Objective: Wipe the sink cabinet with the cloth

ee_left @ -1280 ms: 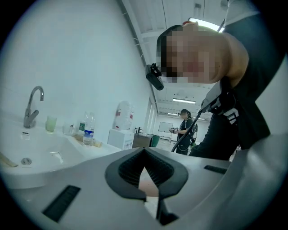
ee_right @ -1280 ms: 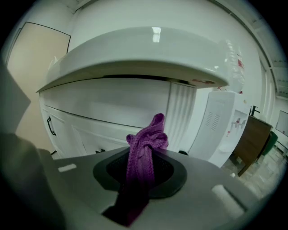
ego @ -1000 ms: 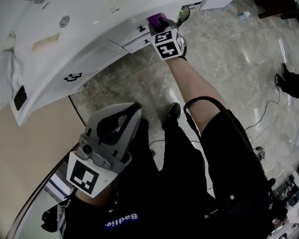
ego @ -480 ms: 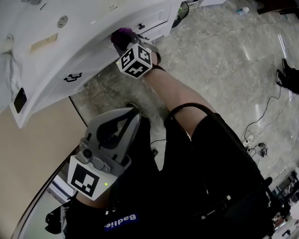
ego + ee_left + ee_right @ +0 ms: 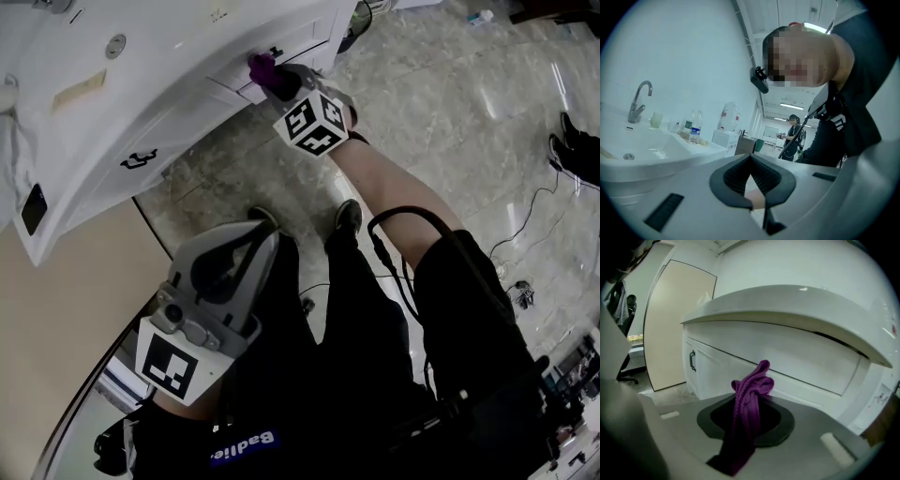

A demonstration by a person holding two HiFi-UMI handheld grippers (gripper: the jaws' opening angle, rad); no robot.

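Note:
The white sink cabinet (image 5: 192, 117) curves across the top left of the head view. My right gripper (image 5: 274, 79) is shut on a bunched purple cloth (image 5: 261, 67), which presses against the drawer front (image 5: 281, 45) under the counter edge. In the right gripper view the purple cloth (image 5: 750, 394) stands up from between the shut jaws of my right gripper (image 5: 746, 422), close to the white drawer panel (image 5: 806, 364). My left gripper (image 5: 270, 234) is held low by the person's legs, shut and holding nothing, and in its own view my left gripper (image 5: 751, 163) points up past the basin.
A cabinet door with a black handle (image 5: 692, 360) lies left of the cloth. The basin with its drain (image 5: 114, 44) and a faucet (image 5: 637, 101) top the cabinet, with bottles (image 5: 693, 129) behind. A beige panel (image 5: 66, 281), floor cables (image 5: 525, 234) and a distant person (image 5: 792, 133) are around.
My right gripper swept the cloth left along the cabinet front, then came back slightly to the right. My left gripper has stayed where it was.

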